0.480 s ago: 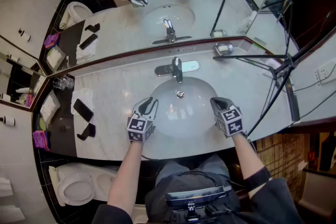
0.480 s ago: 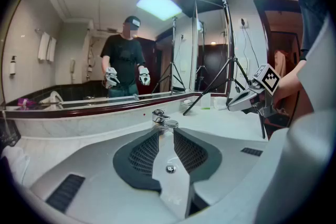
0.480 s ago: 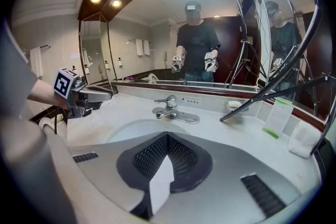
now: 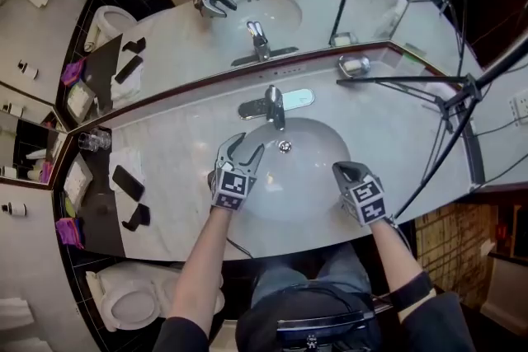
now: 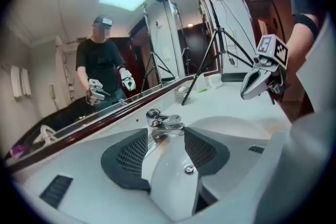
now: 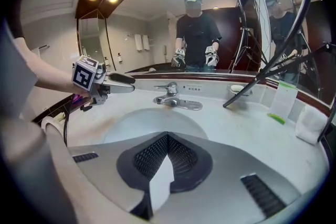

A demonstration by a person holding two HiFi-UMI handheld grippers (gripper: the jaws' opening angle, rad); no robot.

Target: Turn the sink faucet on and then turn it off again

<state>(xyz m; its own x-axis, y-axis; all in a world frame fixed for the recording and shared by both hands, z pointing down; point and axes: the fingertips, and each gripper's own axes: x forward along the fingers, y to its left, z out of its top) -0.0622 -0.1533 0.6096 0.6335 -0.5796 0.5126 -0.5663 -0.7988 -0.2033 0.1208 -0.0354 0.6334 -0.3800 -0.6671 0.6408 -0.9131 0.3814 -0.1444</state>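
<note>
Lowest in the head view, both forearms reach up from the bottom edge to the front of the sink basin [image 4: 307, 177]. The right gripper [image 4: 342, 170] sits at the basin's lower right, much where it was half a second ago, with its jaws pressed together on nothing. Its own view shows the dark pads meeting, with only white basin beyond them.

The left gripper [image 4: 242, 147] is what has changed. It has slid up and toward the middle of the frame, from the basin's front rim to out over the bowl. Its jaws stand wide apart and empty, and the tips now lie just left of the drain [image 4: 285, 147].

Beyond them, the faucet [image 4: 275, 105] stands at the back of the basin, just above centre. It is untouched, and no water can be seen running. In the left gripper view the faucet [image 5: 164, 124] sits squarely in the gap between the spread jaws, but well ahead of them.

Judging by this, the left gripper is on its approach to the lever and the turning-on step has not begun. Farthest off, the mirror [image 4: 346, 8] across the top of the frame doubles the scene.
</note>
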